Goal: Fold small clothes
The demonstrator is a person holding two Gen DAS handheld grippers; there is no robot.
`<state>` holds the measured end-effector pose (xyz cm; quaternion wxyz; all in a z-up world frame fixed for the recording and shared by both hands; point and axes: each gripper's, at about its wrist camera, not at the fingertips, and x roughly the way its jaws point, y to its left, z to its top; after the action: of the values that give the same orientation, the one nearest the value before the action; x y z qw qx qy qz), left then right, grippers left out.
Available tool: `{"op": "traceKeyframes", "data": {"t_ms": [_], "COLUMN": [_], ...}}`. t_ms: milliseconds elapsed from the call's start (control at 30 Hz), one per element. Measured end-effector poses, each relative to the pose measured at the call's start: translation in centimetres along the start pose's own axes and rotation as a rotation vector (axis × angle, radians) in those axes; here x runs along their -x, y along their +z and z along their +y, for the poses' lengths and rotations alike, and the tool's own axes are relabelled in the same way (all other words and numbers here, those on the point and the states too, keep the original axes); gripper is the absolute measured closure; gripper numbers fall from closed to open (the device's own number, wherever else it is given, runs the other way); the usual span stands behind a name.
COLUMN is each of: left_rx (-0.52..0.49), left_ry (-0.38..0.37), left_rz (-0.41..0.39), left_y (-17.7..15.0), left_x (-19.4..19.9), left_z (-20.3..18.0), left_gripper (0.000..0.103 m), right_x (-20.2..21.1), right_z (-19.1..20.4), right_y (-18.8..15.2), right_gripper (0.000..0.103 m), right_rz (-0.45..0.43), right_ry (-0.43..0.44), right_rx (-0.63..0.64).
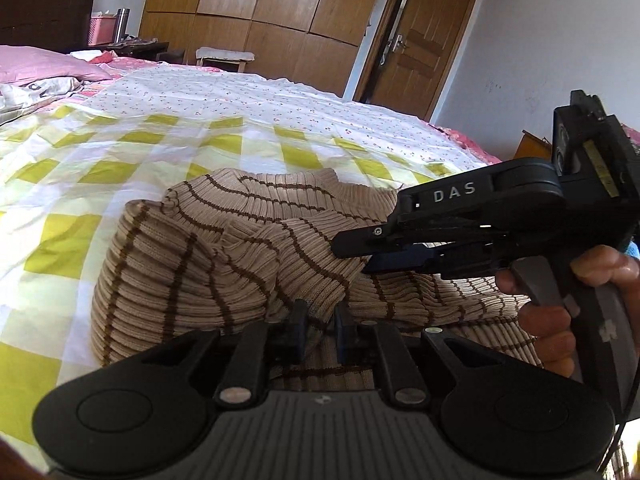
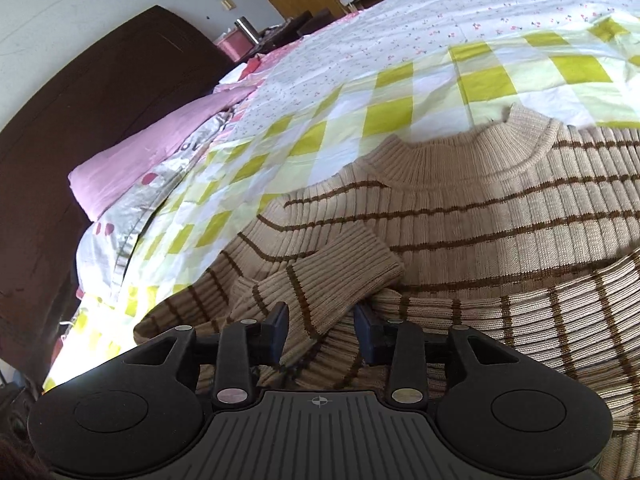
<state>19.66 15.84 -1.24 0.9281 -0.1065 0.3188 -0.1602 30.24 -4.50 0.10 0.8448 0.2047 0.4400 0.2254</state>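
Note:
A beige ribbed sweater with brown stripes [image 1: 224, 256] lies on the bed, its collar [image 2: 472, 156] toward the far side. My left gripper [image 1: 322, 326] is shut on a fold of the sweater at its near edge. My right gripper [image 2: 322, 330] is open, its jaws standing on either side of the sleeve cuff [image 2: 340, 280], which lies folded across the sweater's body. In the left wrist view the right gripper [image 1: 356, 252] comes in from the right, held by a hand [image 1: 560, 312], its fingertips over the sweater.
The bed has a yellow-checked and floral sheet [image 1: 160, 136]. A pink pillow [image 2: 160, 148] and a dark headboard [image 2: 80, 120] are at the bed's head. Wooden wardrobes [image 1: 272, 4], a door [image 1: 424, 36] and a stool [image 1: 224, 56] stand beyond the bed.

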Motion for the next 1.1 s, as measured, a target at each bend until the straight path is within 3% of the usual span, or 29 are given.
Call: {"op": "traceKeyframes", "data": {"t_ms": [67, 133, 400, 600, 700, 833, 1033, 1100], "left_rx": [0.002, 0.008, 0.056, 0.059, 0.054, 0.042, 0.038, 0.031], "left_ry": [-0.003, -0.007, -0.036, -0.02, 0.009, 0.045, 0.06, 0.064], "left_rz": [-0.01, -0.025, -0.089, -0.084, -0.06, -0.019, -0.012, -0.013], "left_y": [0.1, 0.3, 1.0, 1.0, 0.7, 0.1, -0.1, -0.1], "left_x": [0.3, 0.7, 2.2, 1.5, 0.6, -0.5, -0.9, -1.0], "left_z": [0.0, 0.1, 0.5, 0.4, 0.2, 0.2, 0.1, 0.0], "left_gripper": [0.084, 0.083, 0.078, 0.076, 0.074, 0.073, 0.072, 0.072], "right_x": [-0.2, 0.3, 6.9, 12.8, 13.5, 11.6, 10.6, 10.7], "right_z": [0.0, 0.1, 0.2, -3.2, -5.8, -8.9, -10.8, -10.8], "right_y": [0.1, 0.4, 2.3, 1.5, -0.1, -1.8, -3.7, -3.9], "right_gripper": [0.089, 0.096, 0.097, 0.097, 0.097, 0.097, 0.097, 0.093], "right_rz": [-0.008, -0.035, -0.213, -0.339, -0.344, -0.284, -0.253, -0.252], "right_ry": [-0.014, -0.012, 0.015, -0.01, -0.079, -0.178, -0.189, -0.181], "right_rx": [-0.011, -0.013, 0.025, -0.066, -0.111, -0.15, -0.194, -0.186]}}
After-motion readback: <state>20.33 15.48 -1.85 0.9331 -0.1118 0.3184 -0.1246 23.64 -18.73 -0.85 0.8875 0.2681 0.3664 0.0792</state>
